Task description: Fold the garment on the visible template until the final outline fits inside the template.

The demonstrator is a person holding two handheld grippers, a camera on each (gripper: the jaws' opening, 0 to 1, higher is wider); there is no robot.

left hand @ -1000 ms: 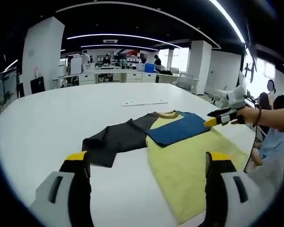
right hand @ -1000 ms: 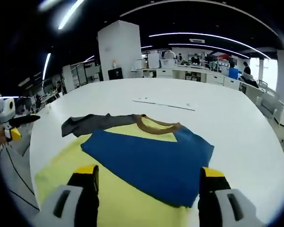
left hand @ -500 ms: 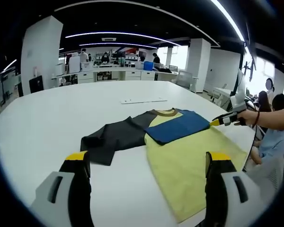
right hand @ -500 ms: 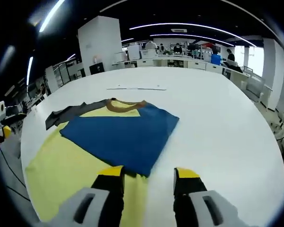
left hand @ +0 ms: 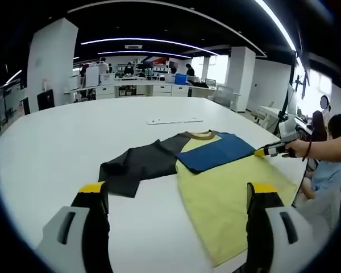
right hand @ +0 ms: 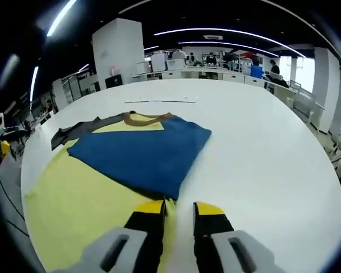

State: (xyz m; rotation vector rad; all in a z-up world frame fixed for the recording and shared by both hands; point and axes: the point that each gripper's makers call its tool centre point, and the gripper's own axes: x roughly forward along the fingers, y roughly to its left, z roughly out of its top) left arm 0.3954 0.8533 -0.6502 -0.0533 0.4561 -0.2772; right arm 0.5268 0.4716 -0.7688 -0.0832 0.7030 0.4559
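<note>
Left gripper view shows a shirt [left hand: 216, 176] lying flat on a big white table [left hand: 62, 136]. The shirt has a yellow body, a blue sleeve [left hand: 216, 152] folded over the chest, and a dark sleeve [left hand: 136, 168] still stretched out toward 9 o'clock. A thin strip [left hand: 174, 121] lies on the table past the collar, toward 12 o'clock. I cannot see a clear template outline under the shirt.

The left gripper [left hand: 176, 196] is wide open and holds nothing. It hangs above the table, with the dark sleeve in front of it.

The right gripper [right hand: 179, 209] has its jaws close together at the yellow edge of the shirt, just below the blue sleeve at 6 o'clock. It looks like a bit of yellow cloth is between the jaws, but I cannot tell if it is truly pinched. From the other side, the right gripper [left hand: 267, 151] sits at 3 o'clock by the shirt's edge.

The shirt looks soft, light and floppy. It will bend and wrinkle easily, and it may slide on the smooth table. I think the best place to grab is a thin edge or corner, like the dark sleeve's end, then lift it and lay it over the body.
</note>
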